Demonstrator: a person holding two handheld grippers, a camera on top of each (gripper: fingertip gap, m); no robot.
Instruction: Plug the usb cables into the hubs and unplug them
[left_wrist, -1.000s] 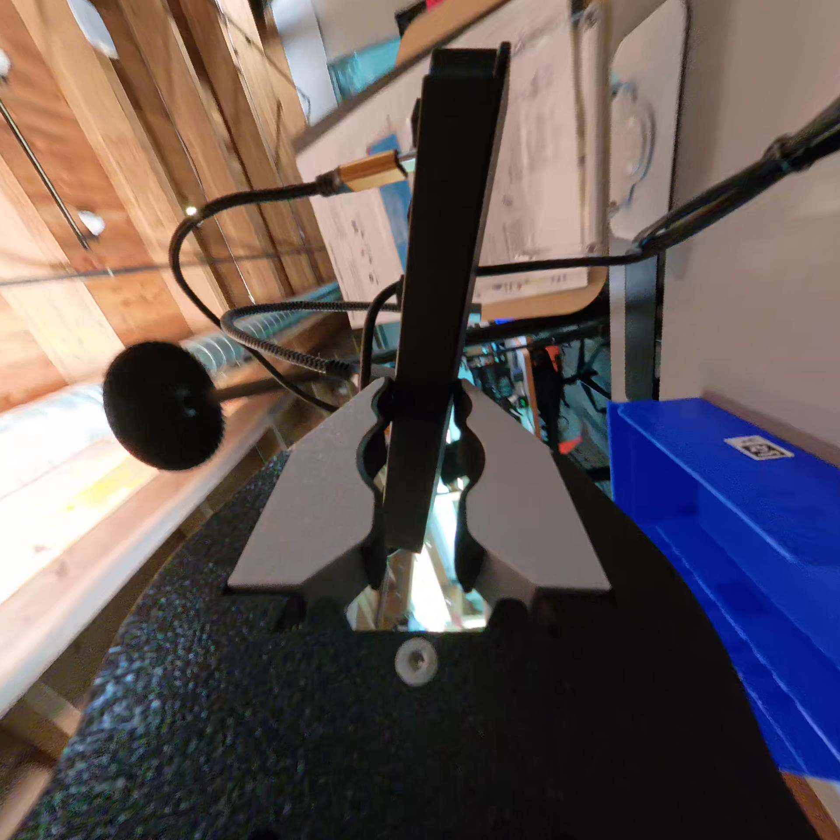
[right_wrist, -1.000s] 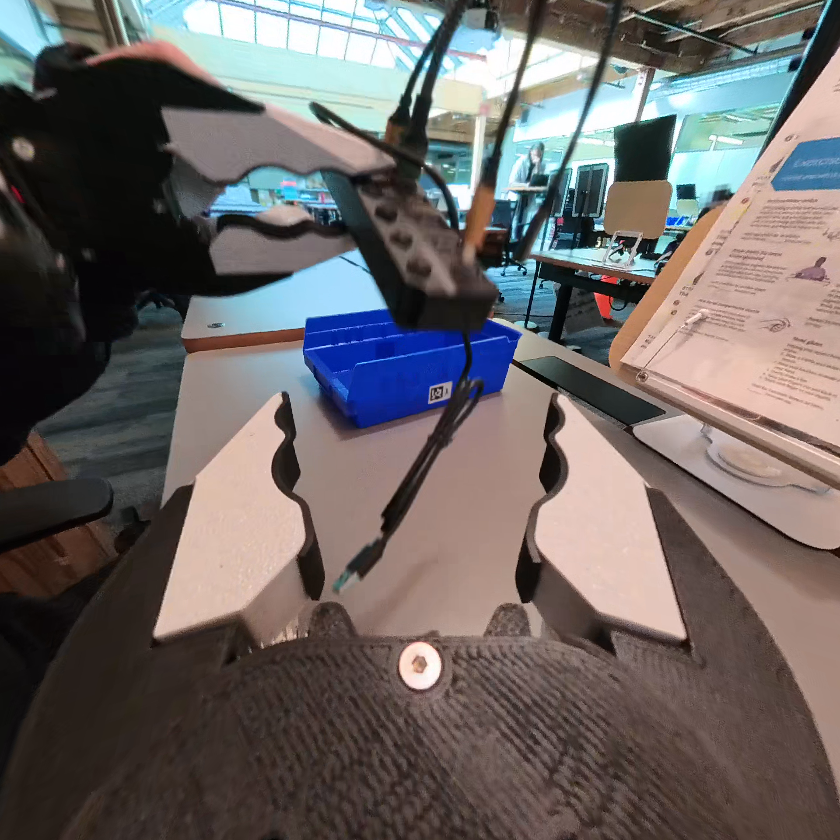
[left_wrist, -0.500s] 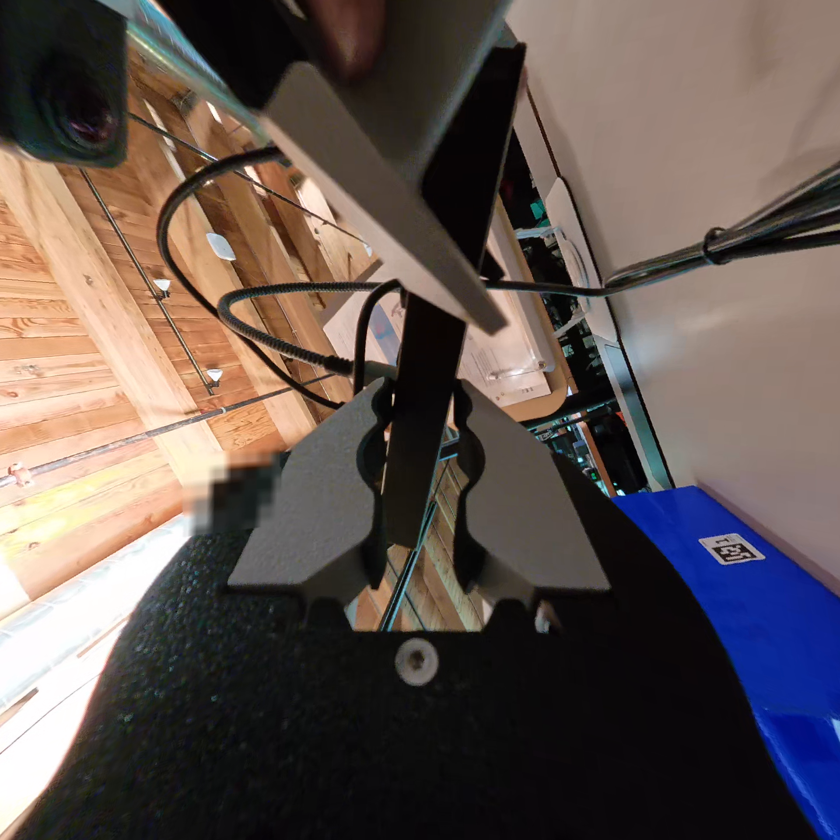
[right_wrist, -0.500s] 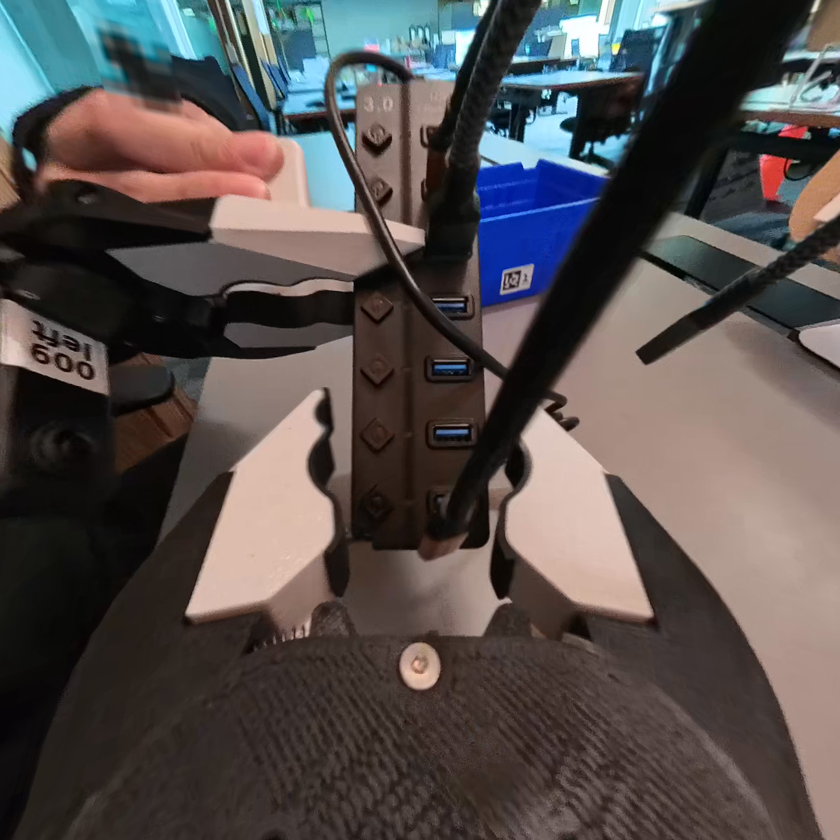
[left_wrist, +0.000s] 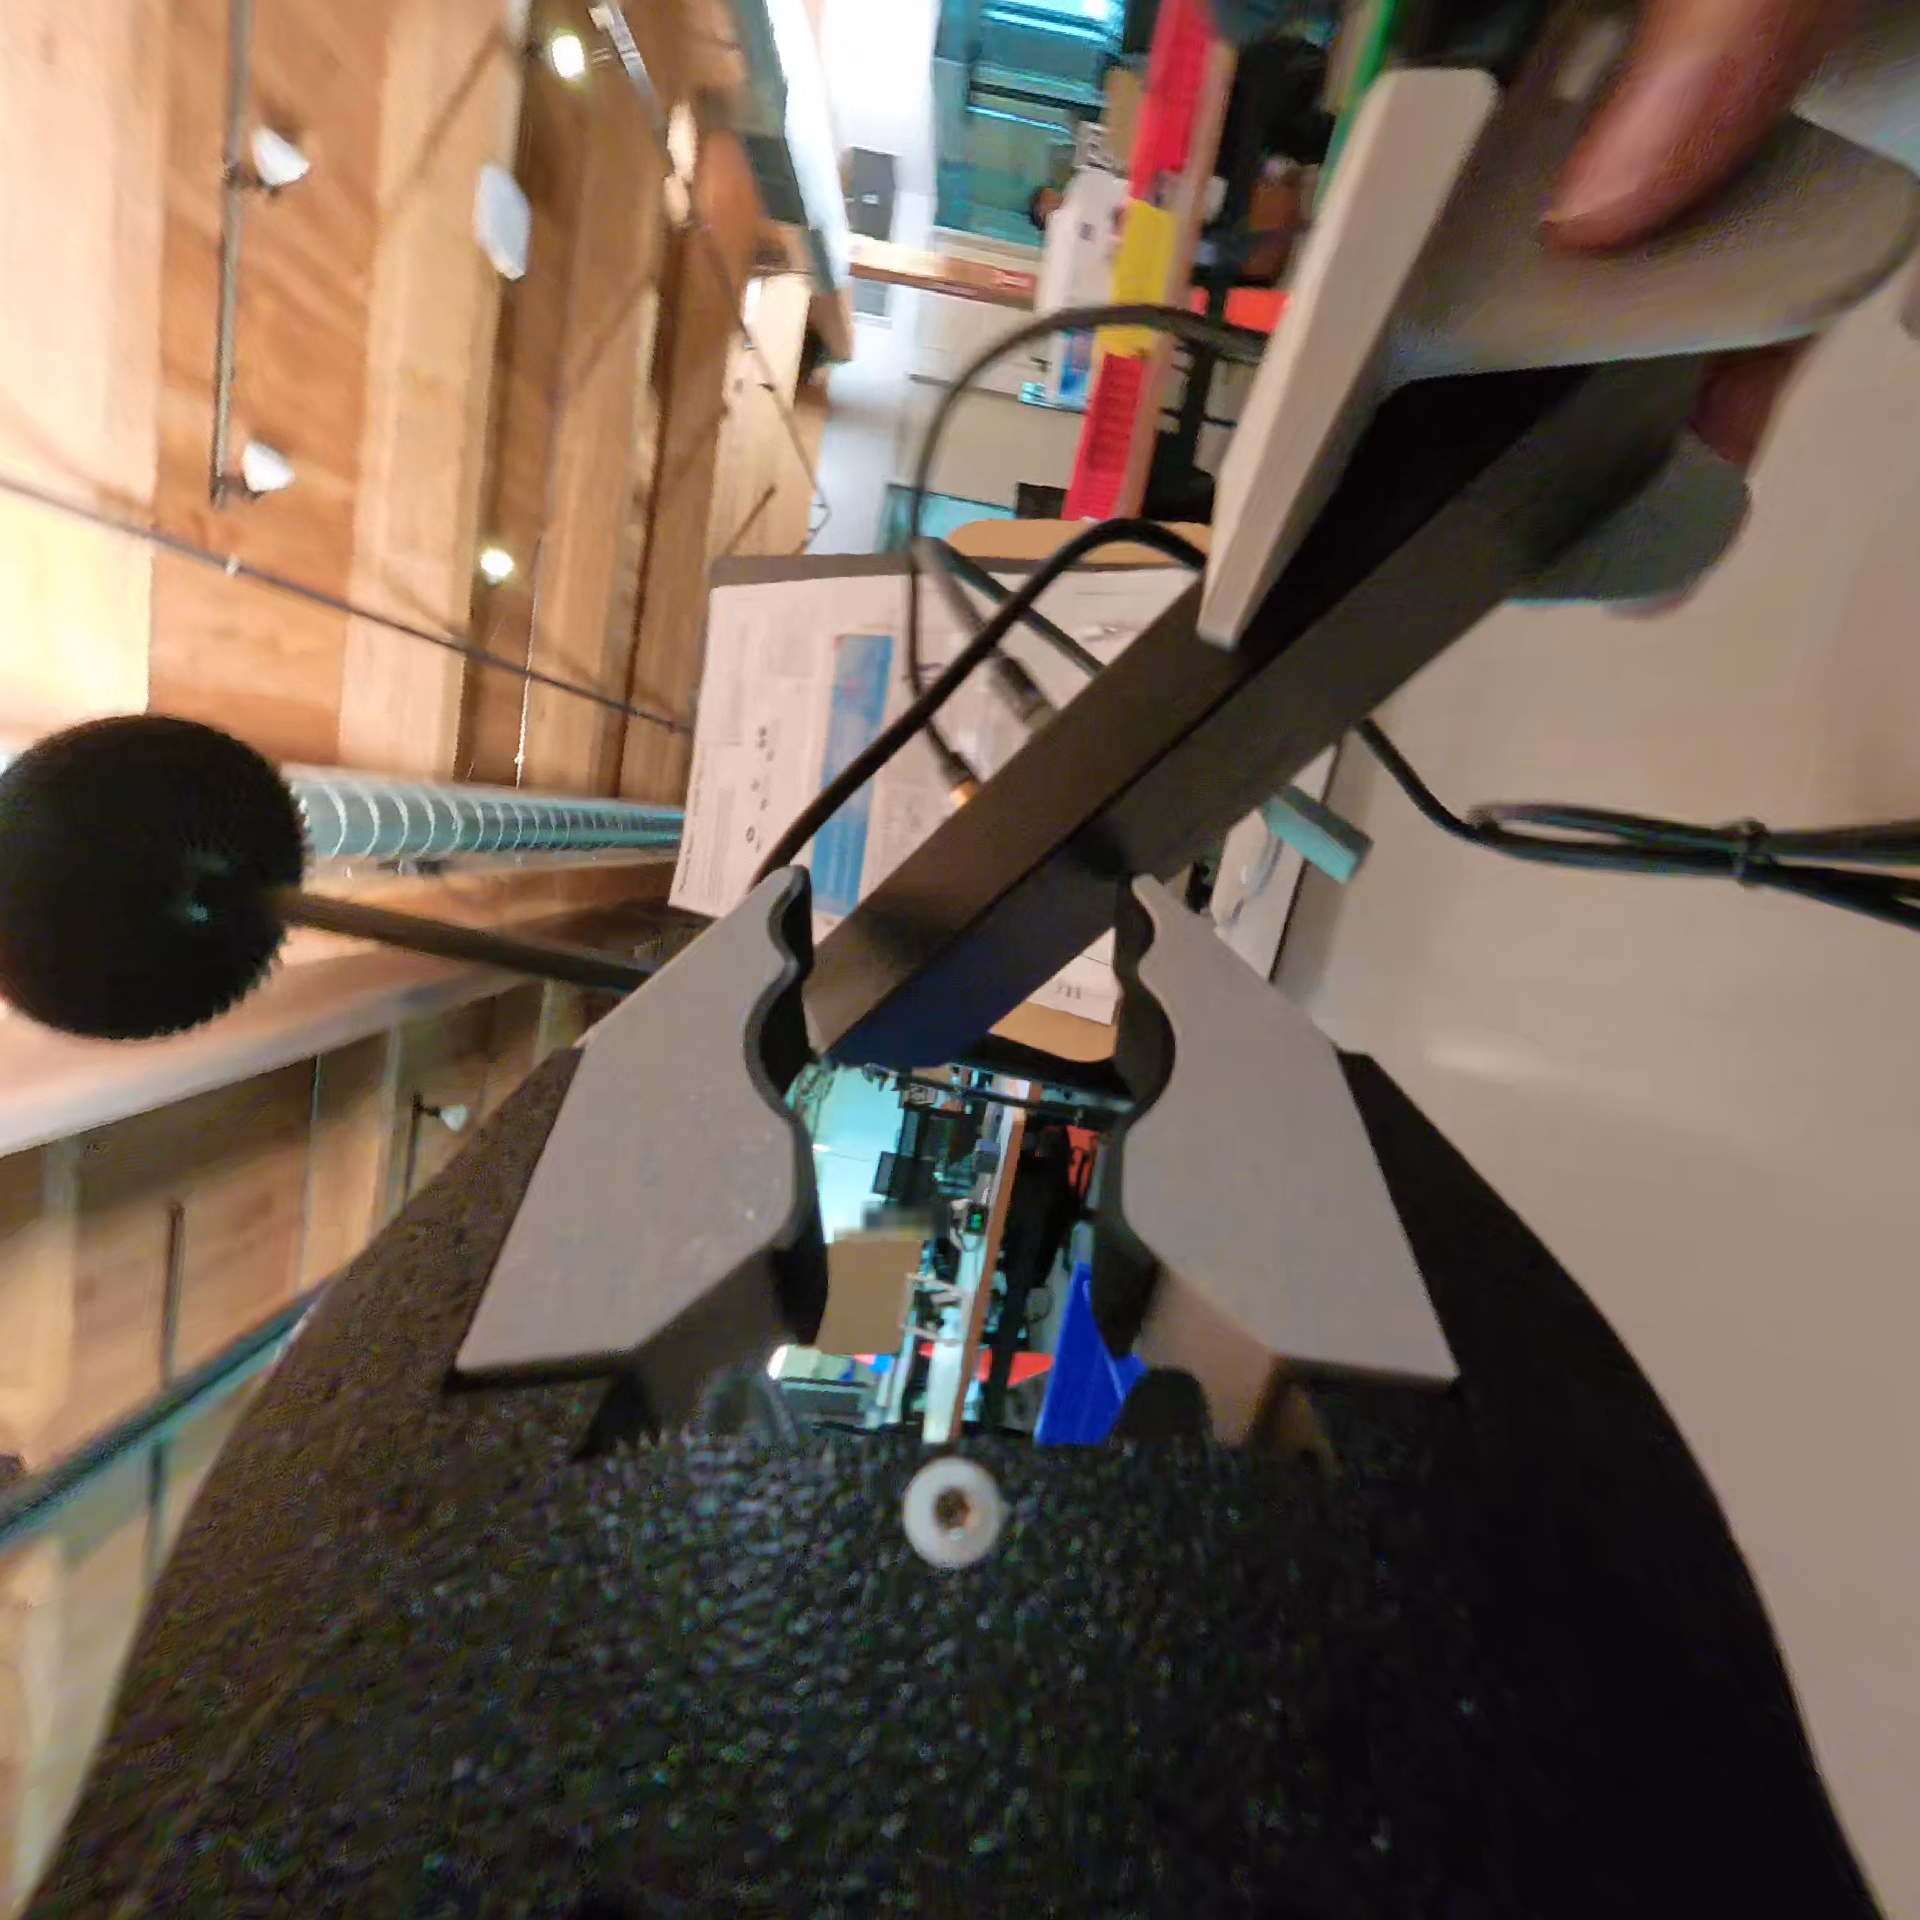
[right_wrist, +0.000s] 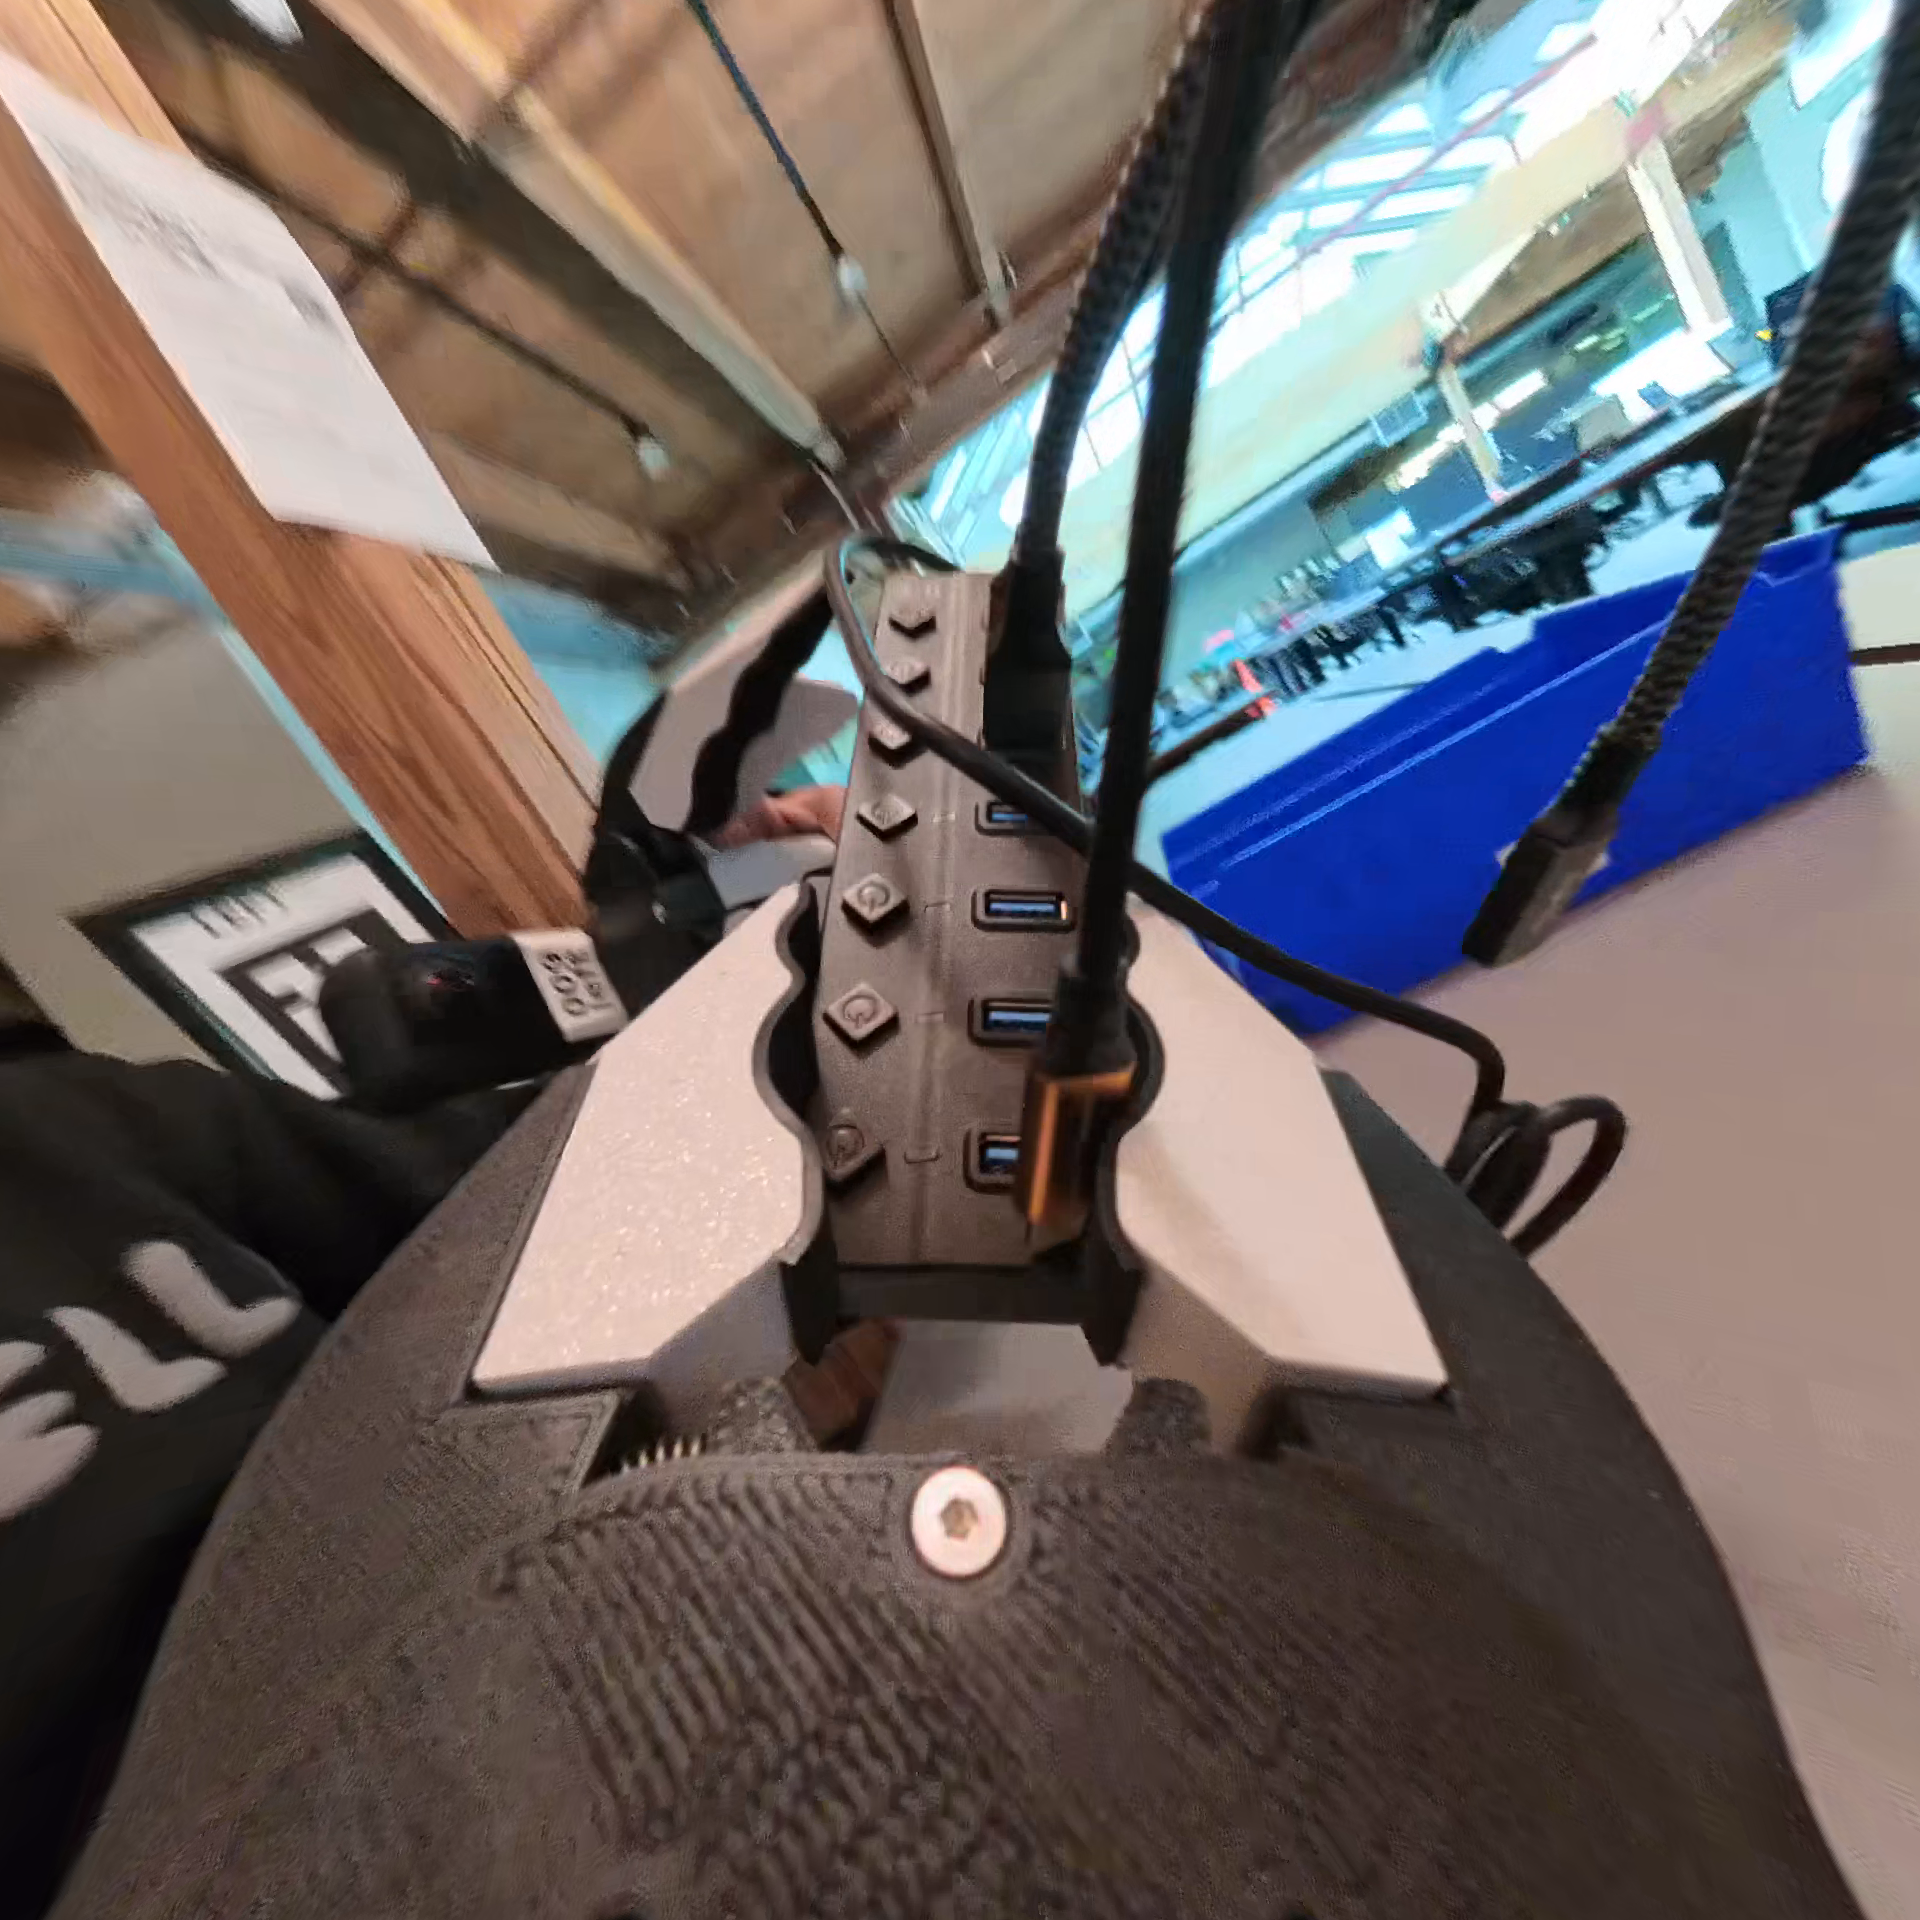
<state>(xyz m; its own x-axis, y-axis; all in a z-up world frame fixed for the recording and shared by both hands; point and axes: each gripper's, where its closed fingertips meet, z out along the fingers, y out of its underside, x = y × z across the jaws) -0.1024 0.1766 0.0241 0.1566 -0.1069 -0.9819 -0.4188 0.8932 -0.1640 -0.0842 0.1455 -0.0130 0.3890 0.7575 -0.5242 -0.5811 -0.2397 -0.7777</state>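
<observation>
A black USB hub (right_wrist: 935, 1039) with blue ports and several cables plugged in stands between my right gripper's (right_wrist: 966, 914) fingers. Both pads press on its long sides. An orange-shelled plug (right_wrist: 1070, 1132) sits at the nearest port, and a braided black cable (right_wrist: 1023, 665) is plugged in farther up. In the left wrist view the hub (left_wrist: 1143, 748) runs slantwise, its end between my left gripper's (left_wrist: 961, 904) spread fingers, which do not clamp it. The right gripper's finger (left_wrist: 1309, 343) lies on the hub at the upper right. The left gripper also shows behind the hub in the right wrist view (right_wrist: 717, 748).
A blue bin (right_wrist: 1558, 779) stands on the grey table (right_wrist: 1714, 1143). A loose black plug (right_wrist: 1538, 894) hangs on its braided cable at the right. The hub's thin cable (right_wrist: 1351, 997) loops over the table. A printed sheet on a stand (left_wrist: 790, 727) and a black foam ball (left_wrist: 135, 873) lie ahead.
My left gripper, shut on the hub's thin faces a second ago, has opened. My right gripper came in open and closed on the hub's sides. The hub has tilted in the left view.
</observation>
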